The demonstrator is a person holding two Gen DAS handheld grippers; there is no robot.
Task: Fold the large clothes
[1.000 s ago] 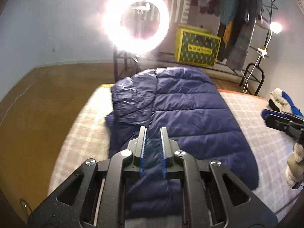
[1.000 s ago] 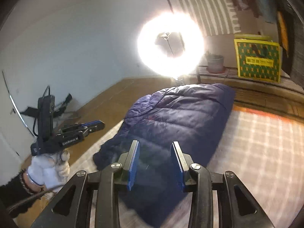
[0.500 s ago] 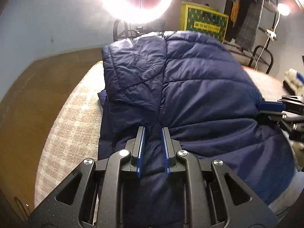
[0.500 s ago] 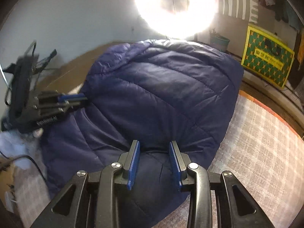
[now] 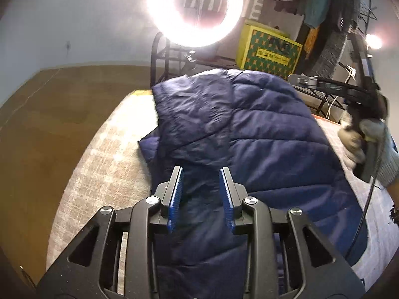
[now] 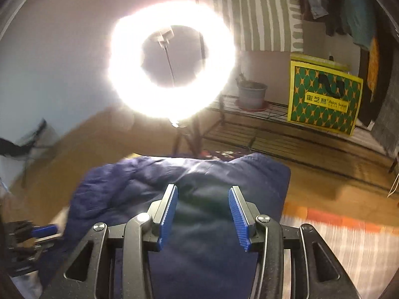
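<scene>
A navy quilted puffer jacket (image 5: 269, 129) lies folded lengthwise on a pale checked blanket (image 5: 104, 174). My left gripper (image 5: 201, 174) hangs over the jacket's near end. Its jaws are opening, with jacket fabric showing in the gap and the blue pads clear of it. My right gripper (image 6: 203, 193) is over the jacket (image 6: 119, 189) near its far end. Its jaws are opening too, and the pads press on nothing. A gloved hand (image 5: 374, 129) carries the right gripper at the right edge of the left wrist view. The left gripper (image 6: 42, 230) shows blurred at the lower left of the right wrist view.
A bright ring light (image 6: 172, 59) on a stand rises just beyond the jacket. Behind it are a low wire shelf (image 6: 269, 124) with a plant pot (image 6: 251, 94) and a yellow-green bag (image 6: 324, 102). Clothes hang on a rack (image 5: 324, 12). Wooden floor (image 5: 62, 104) surrounds the blanket.
Both grippers' jaws have widened. The jacket, bulging close to both cameras half a second ago, now lies lower and flatter. The right gripper has swung toward the ring light, over the jacket's far end.
</scene>
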